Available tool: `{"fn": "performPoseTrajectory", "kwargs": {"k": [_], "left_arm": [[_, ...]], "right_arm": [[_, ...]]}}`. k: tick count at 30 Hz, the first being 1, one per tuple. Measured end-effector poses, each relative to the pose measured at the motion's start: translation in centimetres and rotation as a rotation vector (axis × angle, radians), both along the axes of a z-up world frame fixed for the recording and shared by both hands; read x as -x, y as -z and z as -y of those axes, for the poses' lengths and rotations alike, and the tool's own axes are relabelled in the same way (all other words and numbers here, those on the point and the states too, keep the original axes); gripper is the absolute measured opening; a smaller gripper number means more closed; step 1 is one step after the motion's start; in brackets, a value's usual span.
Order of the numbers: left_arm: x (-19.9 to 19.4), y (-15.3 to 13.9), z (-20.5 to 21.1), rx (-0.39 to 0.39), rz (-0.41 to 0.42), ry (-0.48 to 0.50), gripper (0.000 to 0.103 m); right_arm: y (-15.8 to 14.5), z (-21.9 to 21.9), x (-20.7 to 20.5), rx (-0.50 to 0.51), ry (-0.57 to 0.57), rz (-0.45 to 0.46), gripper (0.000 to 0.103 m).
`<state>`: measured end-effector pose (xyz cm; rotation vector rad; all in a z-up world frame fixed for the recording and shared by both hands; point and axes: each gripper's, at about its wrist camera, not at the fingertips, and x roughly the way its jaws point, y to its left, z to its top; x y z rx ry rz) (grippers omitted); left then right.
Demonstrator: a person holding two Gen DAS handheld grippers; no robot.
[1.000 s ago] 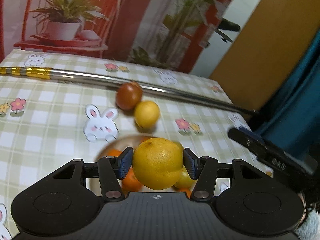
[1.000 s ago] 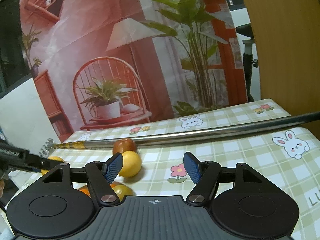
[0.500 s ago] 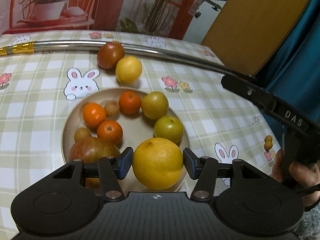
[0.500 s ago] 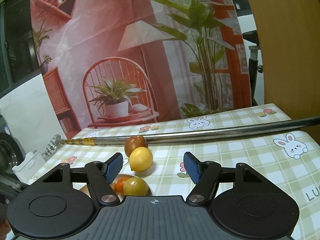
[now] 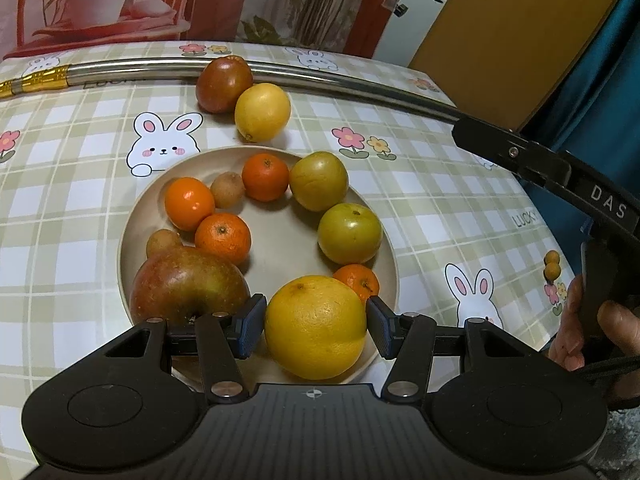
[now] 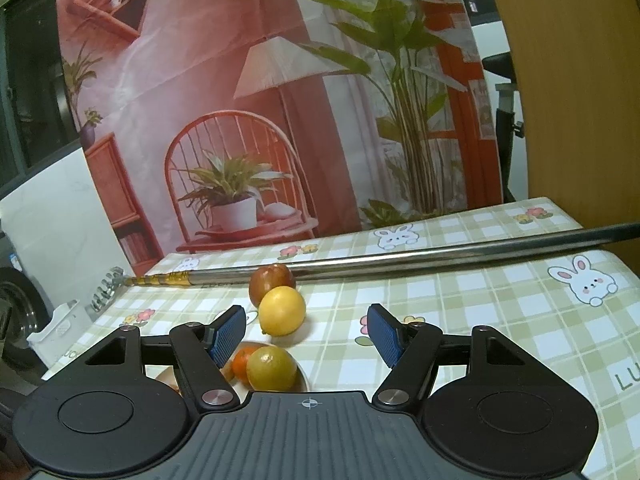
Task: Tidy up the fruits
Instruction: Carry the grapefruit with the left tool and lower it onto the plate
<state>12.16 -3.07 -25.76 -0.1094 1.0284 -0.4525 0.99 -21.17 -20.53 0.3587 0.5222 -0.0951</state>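
A big yellow citrus fruit (image 5: 316,326) sits between the pads of my left gripper (image 5: 316,330), which is shut on it just over the near rim of the beige plate (image 5: 272,248). The plate holds several small oranges, two green-yellow fruits (image 5: 350,234), small brown fruits and a large red-green apple (image 5: 186,284). Beyond the plate, a lemon (image 5: 262,112) and a dark red fruit (image 5: 224,84) lie on the tablecloth. My right gripper (image 6: 306,330) is open and holds nothing; it hangs over the plate's far side with the lemon (image 6: 282,311) ahead of it.
A long metal pole (image 5: 160,70) lies across the table behind the fruit. A person's hand (image 5: 576,320) holds the right gripper's handle at the right edge of the left wrist view. A wooden panel (image 6: 568,100) and a printed backdrop stand behind the table.
My left gripper has tipped downward and sunk toward the plate with the yellow citrus still in its grip, so the whole plate has come into view. The right gripper has barely shifted.
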Motion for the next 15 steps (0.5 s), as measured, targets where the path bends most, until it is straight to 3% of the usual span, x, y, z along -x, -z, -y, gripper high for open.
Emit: {"fn": "performPoseTrajectory", "kwargs": {"k": [15], "left_arm": [[0.16, 0.03, 0.20, -0.009, 0.008, 0.015, 0.059]], "right_arm": [[0.25, -0.02, -0.14, -0.006, 0.000, -0.007, 0.064]]}}
